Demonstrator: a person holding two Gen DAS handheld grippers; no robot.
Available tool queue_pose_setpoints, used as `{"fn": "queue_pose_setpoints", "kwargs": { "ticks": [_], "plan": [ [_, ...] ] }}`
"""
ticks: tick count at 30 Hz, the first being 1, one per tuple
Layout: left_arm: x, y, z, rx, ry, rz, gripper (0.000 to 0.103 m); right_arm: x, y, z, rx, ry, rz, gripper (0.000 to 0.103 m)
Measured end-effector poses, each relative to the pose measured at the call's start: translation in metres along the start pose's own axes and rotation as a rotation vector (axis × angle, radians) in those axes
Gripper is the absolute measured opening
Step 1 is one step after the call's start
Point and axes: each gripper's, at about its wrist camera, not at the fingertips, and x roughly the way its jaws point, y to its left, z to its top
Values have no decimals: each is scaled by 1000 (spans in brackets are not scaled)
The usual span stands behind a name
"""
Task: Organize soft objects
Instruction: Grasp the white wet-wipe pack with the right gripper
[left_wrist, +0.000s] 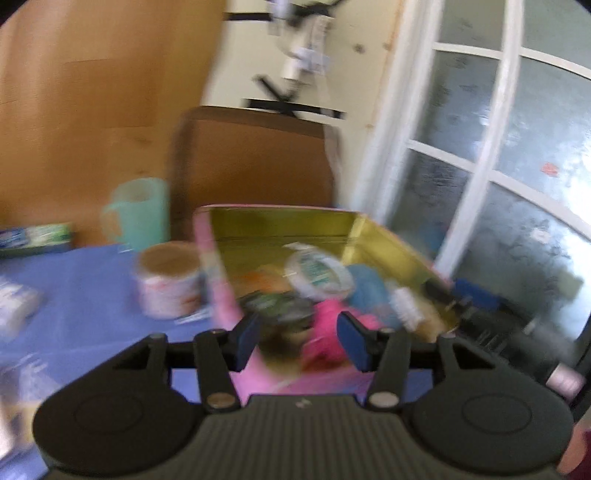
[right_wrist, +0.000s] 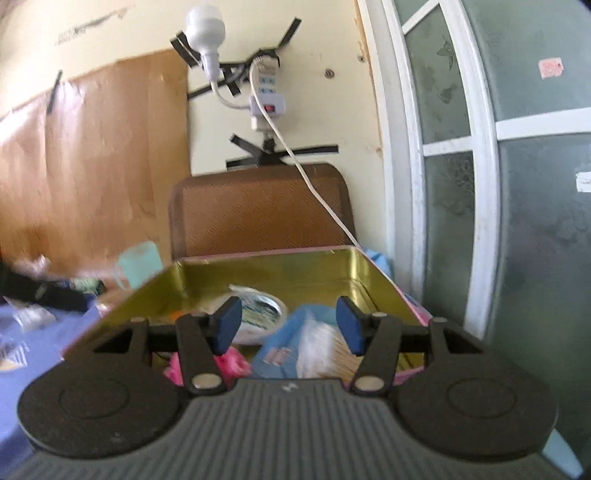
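A pink tin box with a gold inside (left_wrist: 280, 221) stands open on the blue table; it also shows in the right wrist view (right_wrist: 266, 273). In it lie a white tape roll (left_wrist: 317, 271), a blue packet (left_wrist: 365, 288), a pink soft object (left_wrist: 327, 332) and other small items, all blurred. My left gripper (left_wrist: 301, 338) is open and empty over the box's near edge. My right gripper (right_wrist: 290, 325) is open and empty above the box, over the blue packet (right_wrist: 291, 339) and near the pink object (right_wrist: 231, 363) and tape roll (right_wrist: 258, 314).
On the blue tablecloth (left_wrist: 85, 288) left of the box stand a paper roll (left_wrist: 168, 280), a teal cup (left_wrist: 138, 212), a green box (left_wrist: 37, 238) and white packets (left_wrist: 14, 302). A brown chair back (right_wrist: 258, 206) and glass door (right_wrist: 517, 184) lie behind. A power strip cord (right_wrist: 314, 184) hangs down.
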Motion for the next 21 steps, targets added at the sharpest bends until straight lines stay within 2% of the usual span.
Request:
{"fn": "queue_pose_setpoints", "kwargs": {
  "ticks": [3,7,11,13,15,17,19,21],
  "plan": [
    [-30,33,-24,-38,-2,88,48,-8,23,5,9,-15,104,59],
    [-75,91,-57,-173,-22,217,48,-6,75,10,-39,33,291,59],
    [-115,147,-82,-283,-70,383,48,19,145,11,-61,177,526,59],
    [-126,171,-92,-337,-94,420,48,43,184,11,-86,228,608,59],
    [-130,192,-101,-391,-98,438,48,76,226,8,-137,258,647,60],
    [-128,209,-111,-435,-79,458,48,112,264,2,-196,292,653,73],
    [-124,217,-117,-459,-64,459,48,152,302,-9,-286,312,655,92],
    [-123,214,-117,-432,-74,457,48,187,336,-22,-400,337,643,95]
  ]
}}
